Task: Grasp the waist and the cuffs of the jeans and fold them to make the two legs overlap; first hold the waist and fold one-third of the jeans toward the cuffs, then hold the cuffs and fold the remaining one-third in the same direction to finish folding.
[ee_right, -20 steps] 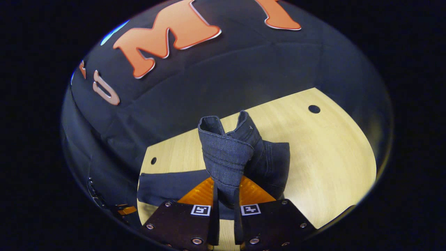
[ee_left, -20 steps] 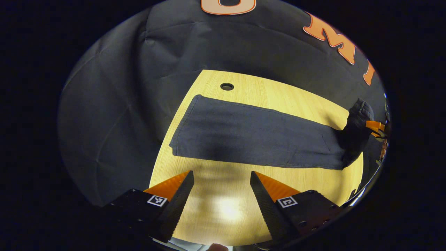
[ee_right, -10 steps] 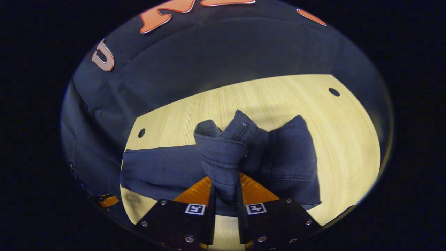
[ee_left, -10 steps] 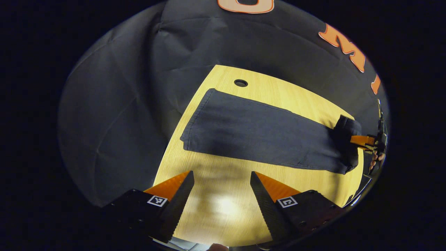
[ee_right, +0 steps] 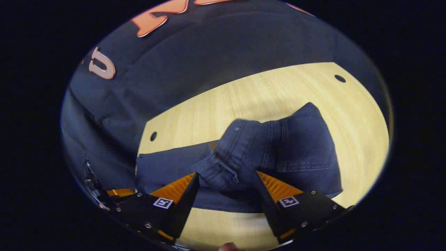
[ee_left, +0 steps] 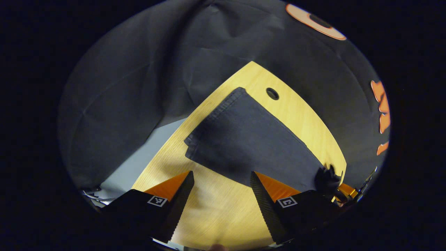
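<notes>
Your right gripper (ee_right: 224, 195) is spread wide, the bunched waist (ee_right: 223, 167) of the jeans (ee_left: 251, 146) loose between its fingers. Your left gripper (ee_left: 221, 191) is spread too, over bare table (ee_left: 216, 212), cuffs (ee_left: 212, 118) toward 12 o'clock.

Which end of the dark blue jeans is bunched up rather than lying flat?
The waist end, crumpled between the open right tool's fingers; the cuff end lies flat near the wooden table's hole.

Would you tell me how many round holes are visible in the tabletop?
2 in the right gripper view: one hole near the far right edge, one hole at the left beside the jeans. Fabric may hide more.
</notes>
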`<control>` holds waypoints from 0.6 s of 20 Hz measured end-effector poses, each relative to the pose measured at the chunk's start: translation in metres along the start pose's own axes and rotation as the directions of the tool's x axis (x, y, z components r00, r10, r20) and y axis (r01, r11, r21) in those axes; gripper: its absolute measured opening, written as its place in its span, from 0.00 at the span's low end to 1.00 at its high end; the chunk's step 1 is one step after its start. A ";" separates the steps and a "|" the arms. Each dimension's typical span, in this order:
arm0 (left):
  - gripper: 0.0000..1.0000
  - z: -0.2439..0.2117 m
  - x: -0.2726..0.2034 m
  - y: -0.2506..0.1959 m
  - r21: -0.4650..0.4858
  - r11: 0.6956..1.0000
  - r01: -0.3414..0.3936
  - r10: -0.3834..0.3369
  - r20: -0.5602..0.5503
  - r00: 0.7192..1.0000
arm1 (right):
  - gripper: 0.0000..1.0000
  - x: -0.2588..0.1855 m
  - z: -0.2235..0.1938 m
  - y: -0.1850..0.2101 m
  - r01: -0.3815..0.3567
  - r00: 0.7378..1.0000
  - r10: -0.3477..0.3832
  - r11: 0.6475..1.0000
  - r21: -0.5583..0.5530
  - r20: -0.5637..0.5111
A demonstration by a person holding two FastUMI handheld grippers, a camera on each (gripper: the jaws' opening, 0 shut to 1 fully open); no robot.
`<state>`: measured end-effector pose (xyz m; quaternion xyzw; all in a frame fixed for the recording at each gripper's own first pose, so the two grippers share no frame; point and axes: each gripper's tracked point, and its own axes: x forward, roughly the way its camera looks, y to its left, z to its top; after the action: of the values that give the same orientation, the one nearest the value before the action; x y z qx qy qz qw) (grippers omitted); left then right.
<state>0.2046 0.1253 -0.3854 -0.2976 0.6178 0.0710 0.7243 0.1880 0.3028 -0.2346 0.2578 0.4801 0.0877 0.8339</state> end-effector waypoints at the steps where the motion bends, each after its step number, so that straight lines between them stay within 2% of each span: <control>1: 0.98 -0.002 -0.001 -0.002 -0.026 1.000 0.000 0.000 -0.022 1.000 | 0.98 0.000 -0.002 -0.003 0.011 1.000 -0.011 1.000 -0.003 0.003; 2: 0.98 -0.001 0.001 -0.003 -0.049 0.999 0.002 -0.005 -0.043 0.999 | 0.98 -0.002 -0.002 -0.004 0.021 1.000 -0.021 1.000 -0.005 0.006; 6: 0.99 -0.002 0.006 0.002 -0.117 0.991 -0.067 0.055 -0.102 0.993 | 0.99 -0.010 -0.002 -0.003 0.018 0.999 -0.018 1.000 0.005 0.039; 11: 0.99 0.011 0.013 0.006 -0.081 0.987 -0.137 0.126 -0.129 0.984 | 0.98 -0.024 0.003 -0.010 0.052 0.993 -0.052 0.999 0.002 0.111; 12: 0.98 0.009 0.012 0.012 -0.058 0.984 -0.169 0.160 -0.140 0.977 | 0.98 -0.029 0.004 -0.012 0.057 0.991 -0.056 0.998 0.001 0.119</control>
<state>0.2096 0.1362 -0.4000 -0.2745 0.6850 0.1318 0.6619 0.1752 0.2803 -0.2173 0.2481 0.4367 0.0491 0.8634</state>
